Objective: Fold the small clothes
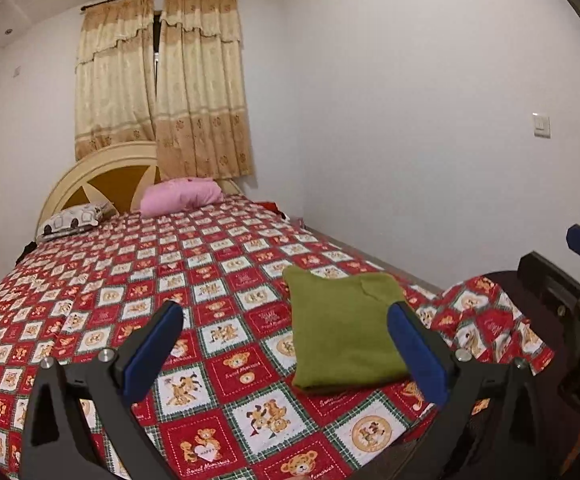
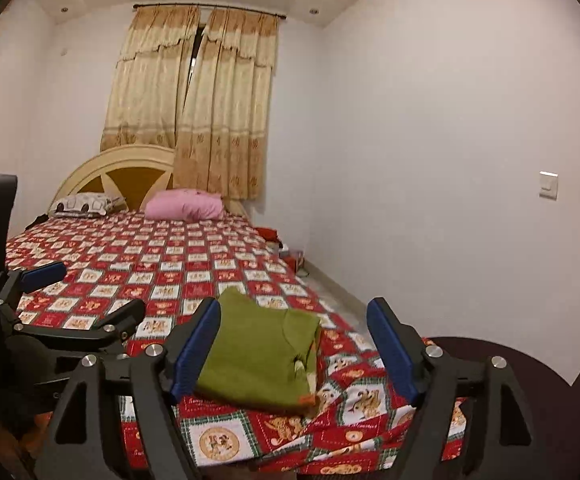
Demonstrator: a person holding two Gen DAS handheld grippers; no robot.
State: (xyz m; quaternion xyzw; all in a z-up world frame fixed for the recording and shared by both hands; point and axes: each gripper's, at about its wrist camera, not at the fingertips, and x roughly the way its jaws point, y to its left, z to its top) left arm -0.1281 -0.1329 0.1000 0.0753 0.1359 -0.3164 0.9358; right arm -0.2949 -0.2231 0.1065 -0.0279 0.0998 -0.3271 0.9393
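Note:
A small green garment (image 1: pixel 344 332) lies folded into a neat rectangle near the foot corner of the bed (image 1: pixel 194 264). My left gripper (image 1: pixel 286 316) hovers above the bedspread with its blue pads wide apart and nothing between them; the garment lies ahead, behind the right pad. In the right wrist view the same green garment (image 2: pixel 260 354) lies on the bed (image 2: pixel 162 256), with a bit of orange showing at its near corner. My right gripper (image 2: pixel 294 312) stands open above it, touching nothing. The left gripper (image 2: pixel 90 288) shows at the left edge there.
The bed carries a red checked teddy-bear bedspread. A pink pillow (image 1: pixel 180 196) and a patterned pillow (image 1: pixel 72 220) lie at the cream headboard (image 1: pixel 102 168). Curtains hang behind. A white wall (image 1: pixel 430 140) runs along the right, with a narrow floor strip beside the bed.

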